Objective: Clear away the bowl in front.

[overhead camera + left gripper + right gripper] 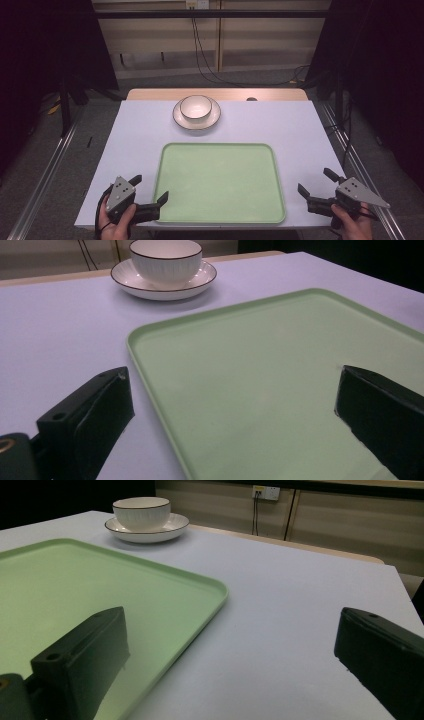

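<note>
So there's a white table [260, 125] and a big pale green tray [219, 182] is sitting on the near half of it, flat and with nothing lying in it. Further back, past the tray's far edge and a little left of centre, a white bowl [195, 107] with a thin dark rim is sitting inside a matching white plate [214, 118]; the pair is resting well apart from the tray. The left gripper [151, 189] is being held by the person's left hand [116, 224] at the near left corner of the table, and its jaws are spreading wide, one over the bare tabletop and the other poking over the tray's left rim. In the left gripper view the same thing is showing: one black jaw is hanging over the table, the other over the green surface, with the tray's corner running between them and nothing caught in the gap. Over on the other side, the right gripper [315, 182] is sitting in the person's right hand [353, 226] near the right edge of the table, just beside the tray's near right corner, and its jaws are gaping open too, holding nothing. A wooden strip [150, 94] is peeking out along the table's far edge, and a black cable [200, 55] is dangling from a wall socket behind.
</note>
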